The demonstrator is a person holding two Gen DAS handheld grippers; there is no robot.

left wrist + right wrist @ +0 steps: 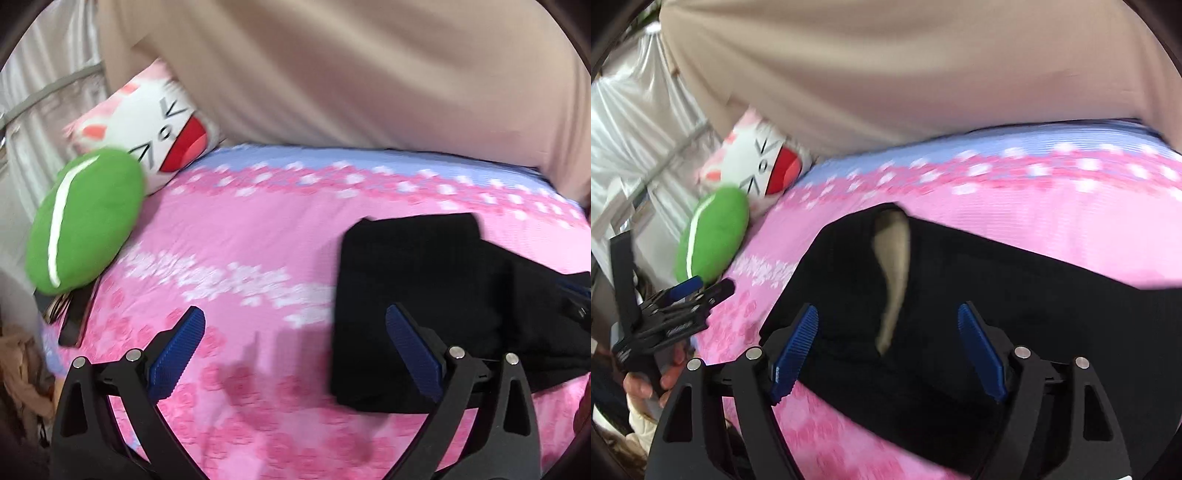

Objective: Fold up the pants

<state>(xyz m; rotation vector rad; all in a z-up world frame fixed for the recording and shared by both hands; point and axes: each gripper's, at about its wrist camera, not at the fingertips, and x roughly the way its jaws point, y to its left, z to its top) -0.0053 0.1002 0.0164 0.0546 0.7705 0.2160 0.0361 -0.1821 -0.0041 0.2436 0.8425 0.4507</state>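
The black pants [424, 295] lie in a folded, roughly square bundle on the pink flowered bedsheet [240, 240]. My left gripper [295, 314] hovers open over the sheet just left of the bundle, nothing between its blue pads; its right finger overlaps the bundle's left edge in the picture. In the right wrist view the pants [979, 266] fill the middle, with a pale beige lining strip [895, 266] showing in a gap. My right gripper [888, 310] is open above the dark cloth, pads clear of it. The left gripper [705, 287] appears at far left, held by a hand [646, 387].
A green cushion [85, 225] and a white cat-face pillow [166, 136] sit at the bed's back left. Beige fabric [351, 66] hangs close behind the bed. Dark flat items [74, 321] lie at the bed's left edge. White curtains [635, 122] stand beyond.
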